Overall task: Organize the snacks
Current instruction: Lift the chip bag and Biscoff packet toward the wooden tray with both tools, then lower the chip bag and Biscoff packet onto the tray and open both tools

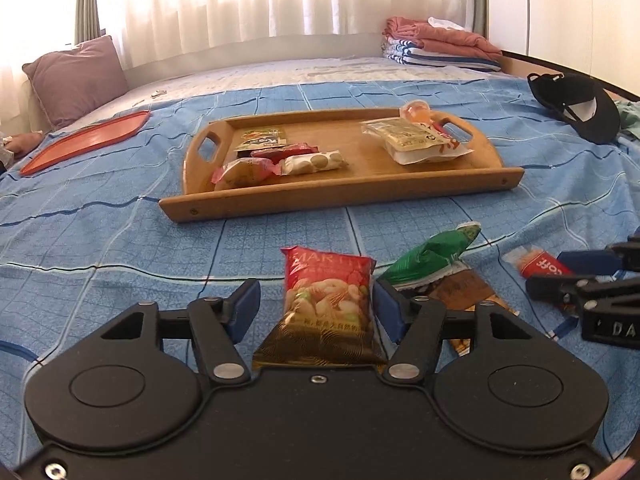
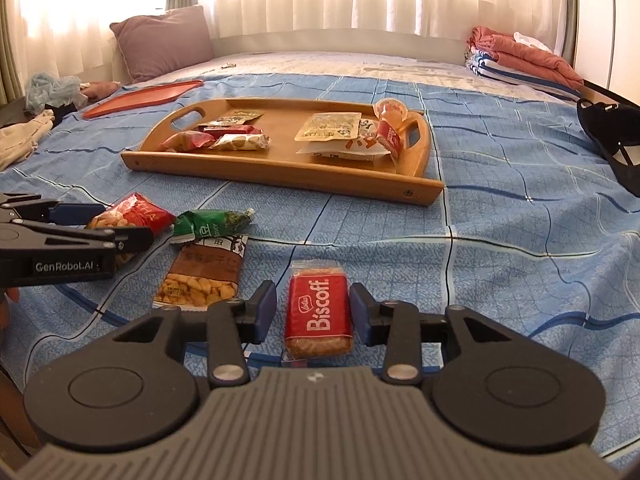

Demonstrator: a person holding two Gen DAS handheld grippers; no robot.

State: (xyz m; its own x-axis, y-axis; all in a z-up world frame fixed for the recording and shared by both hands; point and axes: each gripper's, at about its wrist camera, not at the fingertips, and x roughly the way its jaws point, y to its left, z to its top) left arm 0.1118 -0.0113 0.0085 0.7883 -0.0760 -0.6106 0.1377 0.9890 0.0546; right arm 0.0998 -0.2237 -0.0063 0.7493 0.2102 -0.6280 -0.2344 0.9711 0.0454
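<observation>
Red peanut bag [image 1: 326,304] lies on the bed btwn my left tongs [image 1: 316,312], spread wide, right pad just touching. Biscoff pack [image 2: 319,312] sits btwn my right tongs [image 2: 314,312], also spread, not gripping. Green packet [image 2: 212,222] & brown nut pack [image 2: 204,276] nearby; wooden tray [image 2: 280,172] w/ snacks beyond.

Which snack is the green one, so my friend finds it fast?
Start at the wooden tray on the blue bedsheet, then look at the loose packets nearer you. The green packet lies crumpled between the red peanut bag and the brown nut packet. It is the only green wrapper.
</observation>
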